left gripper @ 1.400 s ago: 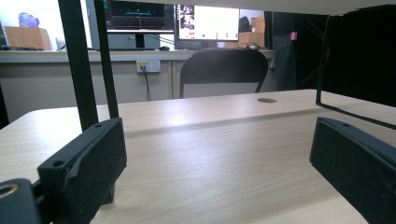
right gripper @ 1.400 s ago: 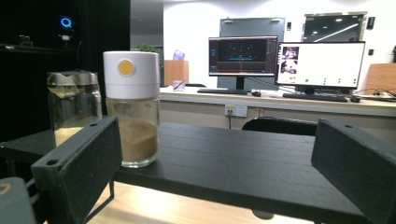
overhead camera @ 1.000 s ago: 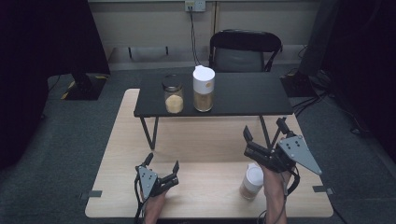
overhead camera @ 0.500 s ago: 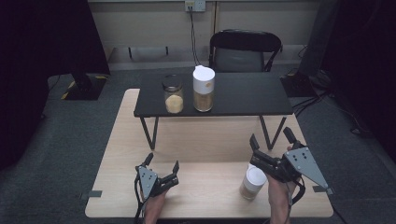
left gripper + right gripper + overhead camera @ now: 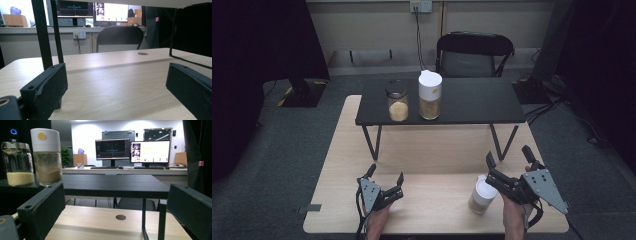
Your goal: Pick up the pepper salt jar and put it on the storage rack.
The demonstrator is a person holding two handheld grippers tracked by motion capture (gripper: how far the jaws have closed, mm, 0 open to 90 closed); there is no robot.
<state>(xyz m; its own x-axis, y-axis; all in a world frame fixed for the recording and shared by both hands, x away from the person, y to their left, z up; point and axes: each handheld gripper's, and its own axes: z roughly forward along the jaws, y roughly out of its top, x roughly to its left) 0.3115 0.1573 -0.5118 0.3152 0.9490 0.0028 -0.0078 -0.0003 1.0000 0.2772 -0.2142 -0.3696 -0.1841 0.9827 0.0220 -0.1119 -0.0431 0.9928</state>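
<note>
A small white-lidded jar with tan contents stands on the wooden table, near its front right. My right gripper is open just to the right of the jar and holds nothing. Its jaws point toward the far side. In the right gripper view my right gripper faces the low black table. My left gripper is open and empty at the front left, low over the wood. In the left gripper view my left gripper has bare tabletop between its jaws.
A low black table stands on the far half of the wooden table. It carries a glass jar of pale grains and a tall white-capped container. Both also show in the right gripper view: glass jar, container. A black chair stands behind.
My right gripper has drawn back toward the near edge and slightly right, coming lower beside the small jar. The jar and my left gripper stayed put.
</note>
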